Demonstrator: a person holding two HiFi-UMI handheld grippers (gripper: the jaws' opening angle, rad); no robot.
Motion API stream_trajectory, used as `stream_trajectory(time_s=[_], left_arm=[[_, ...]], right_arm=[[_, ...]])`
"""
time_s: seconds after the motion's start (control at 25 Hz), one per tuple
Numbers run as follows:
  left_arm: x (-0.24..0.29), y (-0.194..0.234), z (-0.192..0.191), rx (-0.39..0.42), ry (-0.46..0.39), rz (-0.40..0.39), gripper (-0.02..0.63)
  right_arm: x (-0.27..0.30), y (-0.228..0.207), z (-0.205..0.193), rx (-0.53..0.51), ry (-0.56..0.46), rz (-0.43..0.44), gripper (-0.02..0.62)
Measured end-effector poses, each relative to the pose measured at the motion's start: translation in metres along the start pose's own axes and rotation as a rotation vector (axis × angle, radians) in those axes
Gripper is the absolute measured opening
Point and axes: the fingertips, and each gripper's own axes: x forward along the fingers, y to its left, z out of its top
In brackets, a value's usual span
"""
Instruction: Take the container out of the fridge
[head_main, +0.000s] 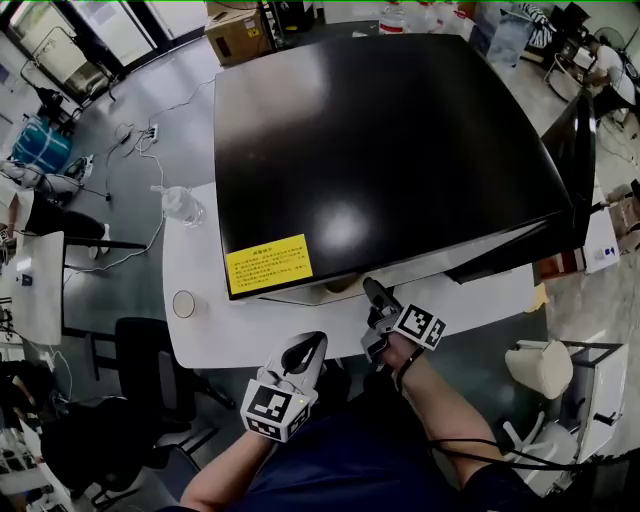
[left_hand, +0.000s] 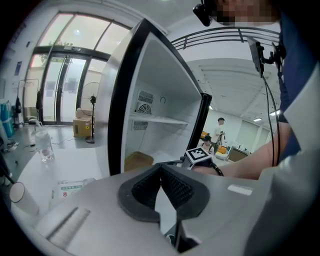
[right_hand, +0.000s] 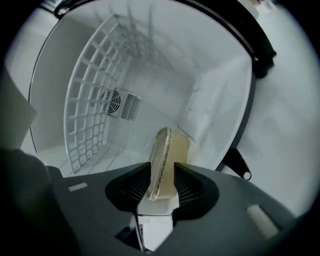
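My right gripper (right_hand: 161, 172), spread, straddles the near end of the container (right_hand: 169, 147), which runs straight ahead into the fridge (right_hand: 215, 95); my left gripper (left_hand: 161, 169), pressed together and empty, hangs back.

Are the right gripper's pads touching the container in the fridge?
Cannot tell. In the right gripper view the container stands between the pads of the right gripper with no clear gap on either side, but contact is not plain either.

The white bench (head_main: 225, 335) carries the black fridge (head_main: 380, 150), a clear plastic bottle (head_main: 183, 205) beside it, and a paper cup (head_main: 184, 304) nearer the front edge.
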Motion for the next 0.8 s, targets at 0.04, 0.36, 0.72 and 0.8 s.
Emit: stream_trajectory(time_s=[0.04,0.36,0.72,0.8], left_arm=[[0.000,0.000,0.000,-0.002,0.001,0.006,0.002],[-0.008,0.012,-0.006,-0.046,0.003,0.067,0.002],[-0.006,0.018,-0.005,-0.069,0.003,0.100,0.002],[-0.001,0.015,-0.005,-0.066,0.003,0.091,0.002]], right_arm=[[0.003,0.000,0.002,0.052,-0.005,0.022,0.135],[0.026,-0.004,0.001,0.161,-0.002,0.077,0.135],[0.034,-0.007,0.004,0.217,0.001,0.105,0.080],[0.032,-0.009,0.005,0.224,0.004,0.106,0.069]])
